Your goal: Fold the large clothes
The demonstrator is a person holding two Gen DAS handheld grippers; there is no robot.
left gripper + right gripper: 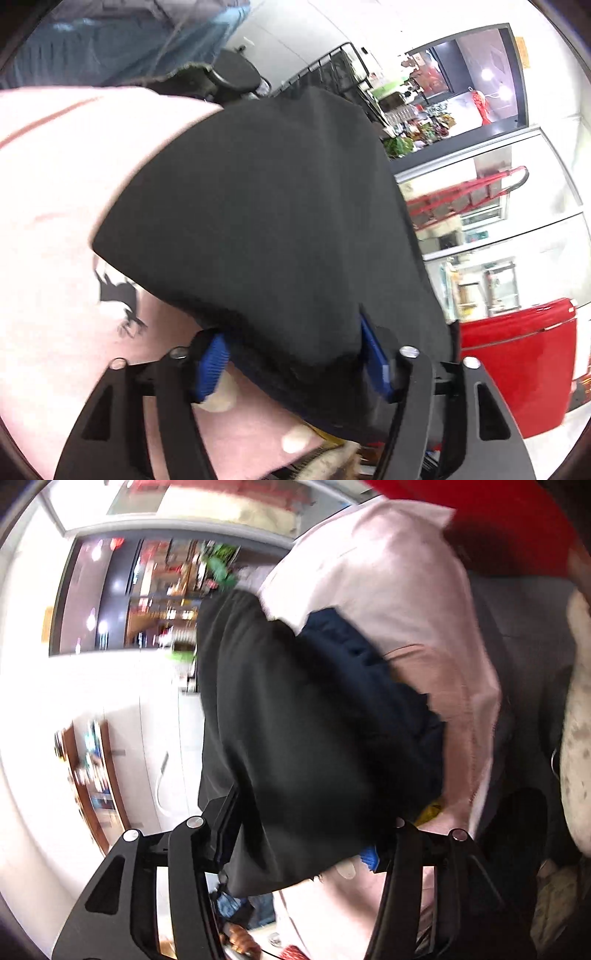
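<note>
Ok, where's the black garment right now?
In both wrist views the black garment fills the centre, bunched between each gripper's fingers, the left gripper and right gripper, with the pink garment right beside it.

The big garment [258, 206] is plain black, and in the right wrist view a dark navy layer [373, 686] shows beside it. The cloth [55, 206] under it is pale pink, with a thin red-brown line and a small black bird-like print [118, 295]. The left tool [295, 363] is black with blue pads [210, 363]; behind stands a bright red cabinet [517, 354].
</note>
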